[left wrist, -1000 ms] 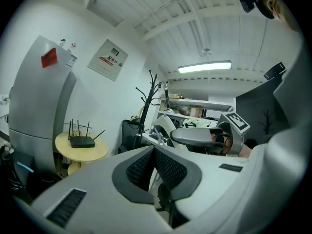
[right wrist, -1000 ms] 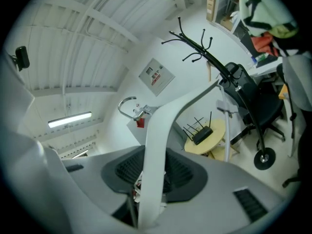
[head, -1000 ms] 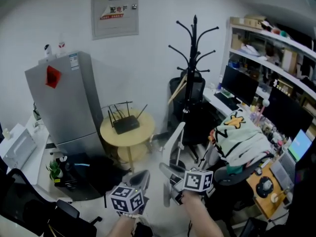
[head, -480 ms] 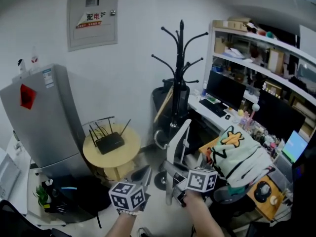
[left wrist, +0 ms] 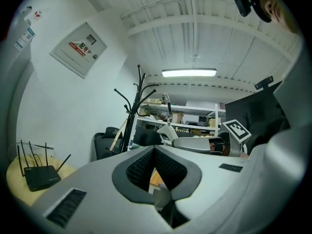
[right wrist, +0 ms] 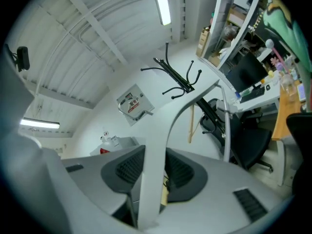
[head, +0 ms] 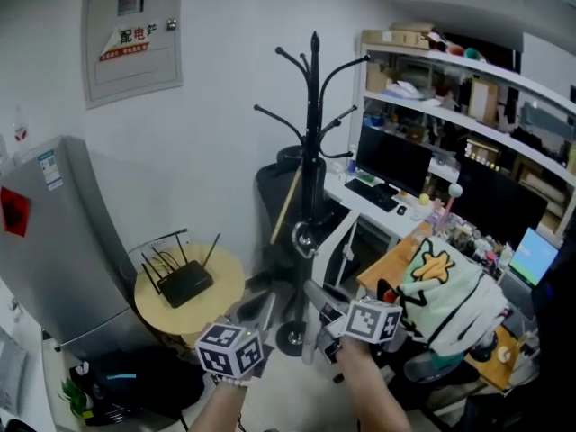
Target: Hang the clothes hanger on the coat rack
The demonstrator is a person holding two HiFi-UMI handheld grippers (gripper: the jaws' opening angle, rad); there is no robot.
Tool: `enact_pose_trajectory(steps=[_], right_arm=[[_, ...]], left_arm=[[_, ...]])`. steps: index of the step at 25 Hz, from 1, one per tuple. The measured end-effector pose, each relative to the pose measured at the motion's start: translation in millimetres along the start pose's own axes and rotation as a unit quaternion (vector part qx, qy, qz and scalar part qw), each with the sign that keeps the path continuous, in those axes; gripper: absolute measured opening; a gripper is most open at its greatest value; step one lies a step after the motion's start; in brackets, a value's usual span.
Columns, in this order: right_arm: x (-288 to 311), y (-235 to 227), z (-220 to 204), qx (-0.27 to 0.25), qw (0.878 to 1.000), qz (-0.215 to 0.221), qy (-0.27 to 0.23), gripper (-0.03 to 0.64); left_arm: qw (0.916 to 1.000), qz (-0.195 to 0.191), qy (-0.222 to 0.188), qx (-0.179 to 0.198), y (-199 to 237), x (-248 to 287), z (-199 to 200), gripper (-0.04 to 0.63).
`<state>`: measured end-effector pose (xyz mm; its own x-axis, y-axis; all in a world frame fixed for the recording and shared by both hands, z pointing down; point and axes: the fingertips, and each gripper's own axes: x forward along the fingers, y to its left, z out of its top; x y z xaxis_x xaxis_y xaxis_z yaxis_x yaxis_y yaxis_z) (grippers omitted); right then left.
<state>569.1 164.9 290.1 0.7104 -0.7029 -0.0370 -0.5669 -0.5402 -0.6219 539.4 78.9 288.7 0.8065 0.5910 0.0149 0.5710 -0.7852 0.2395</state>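
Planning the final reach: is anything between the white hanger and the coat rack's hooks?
Nothing visible does: open air lies between the white clothes hanger in the right gripper and the coat rack; the black chair sits beyond its pole.

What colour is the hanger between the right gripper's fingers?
The hanger is white. It shows best in the right gripper view.

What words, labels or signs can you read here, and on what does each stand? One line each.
"配电", then one blurred character: on the grey wall panel.
White sticker on the fridge: too small to read.
Red sticker on the fridge: no print legible.
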Motion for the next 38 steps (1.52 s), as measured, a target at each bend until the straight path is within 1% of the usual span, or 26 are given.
enact_pose_trajectory(steps=[6,10,14,17,20,23,26,30,33,38], right_arm=[[16,-13,26,0.0,0.998,-0.035,-0.047,0.149],[30,-20,47,-0.008,0.996,-0.057,-0.069,0.149],[35,-28,71,-0.01,0.99,-0.085,-0.113,0.149],[44,-36,89,-0.002,0.985,-0.093,-0.144,0.149],[63,-45,108,0.007,0.981,-0.091,-0.172,0.149],[80,-51,128,0.025,0.974,-0.088,-0.209,0.149],[99,-51,153,0.031,0.967,-0.08,-0.239,0.149],[121,-46,178,0.016,0.966,-0.066,-0.251,0.149],[133,-47,196,0.011,0.962,-0.063,-0.265,0.149],[152,-49,216,0.011,0.958,-0.069,-0.279,0.149]], left_arm=[[0.9988,-0.046,0.018,0.003,2,22,5,-0.002],[0.9979,-0.062,0.017,0.003,9,34,11,-0.002],[0.9966,-0.08,0.021,0.006,15,48,17,-0.002],[0.9968,-0.078,0.016,0.008,26,56,25,-0.002],[0.9975,-0.069,0.006,0.011,41,63,39,-0.002],[0.9976,-0.067,0.002,0.015,54,70,54,-0.002],[0.9978,-0.056,-0.001,0.036,67,84,69,-0.002],[0.9976,-0.046,-0.012,0.051,76,97,80,-0.002],[0.9966,-0.043,-0.016,0.068,81,105,85,-0.002],[0.9962,-0.043,-0.02,0.073,89,112,90,-0.002]])
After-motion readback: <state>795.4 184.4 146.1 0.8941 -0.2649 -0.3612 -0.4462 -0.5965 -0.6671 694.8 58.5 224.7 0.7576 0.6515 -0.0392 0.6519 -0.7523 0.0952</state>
